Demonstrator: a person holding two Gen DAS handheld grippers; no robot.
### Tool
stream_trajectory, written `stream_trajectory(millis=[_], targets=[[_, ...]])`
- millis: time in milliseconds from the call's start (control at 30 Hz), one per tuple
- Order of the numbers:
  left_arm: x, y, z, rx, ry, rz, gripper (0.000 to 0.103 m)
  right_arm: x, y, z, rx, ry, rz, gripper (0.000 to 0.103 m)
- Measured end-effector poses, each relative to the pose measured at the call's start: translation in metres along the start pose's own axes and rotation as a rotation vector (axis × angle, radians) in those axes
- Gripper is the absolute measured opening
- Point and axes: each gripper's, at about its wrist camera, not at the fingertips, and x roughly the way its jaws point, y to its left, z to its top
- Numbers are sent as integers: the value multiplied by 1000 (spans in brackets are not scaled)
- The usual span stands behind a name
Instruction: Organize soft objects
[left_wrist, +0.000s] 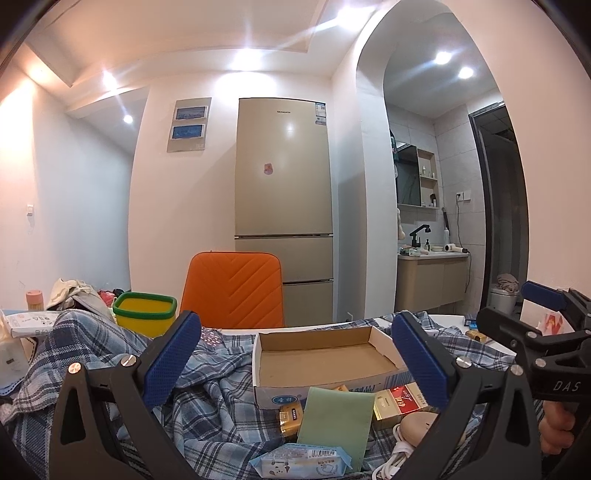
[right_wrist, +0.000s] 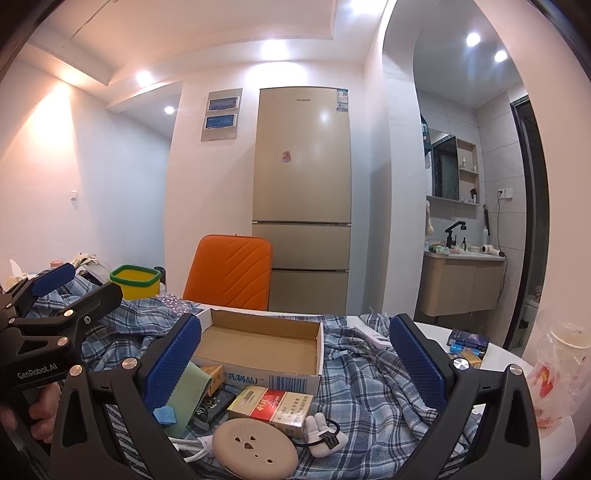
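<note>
Left wrist view: the left claw (left_wrist: 295, 360) is held spread wide and empty, as is the right claw (right_wrist: 295, 363). The green cloth (left_wrist: 336, 424) lies near, just below the left claw, in front of the empty box (left_wrist: 325, 354); the left claw is judged nearer.

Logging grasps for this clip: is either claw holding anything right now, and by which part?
Nothing is held. The left claw and right claw are both open above the plaid cloth, with no object between the fingers.

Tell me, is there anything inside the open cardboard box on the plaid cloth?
No, the open cardboard box shows only its bare brown floor.
</note>
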Motion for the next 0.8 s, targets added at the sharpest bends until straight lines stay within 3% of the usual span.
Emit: stream_trajectory(millis=[333,667,800], targets=[[-1,4,6,-10,18,1,103,1,2,1,-11,-5,23,103],[-5,2,20,-3,92,-42,99,17,-13,8,71,112,103,103],[3,1,19,-23,183,-72,99,26,-23,7,112,181,113,103]])
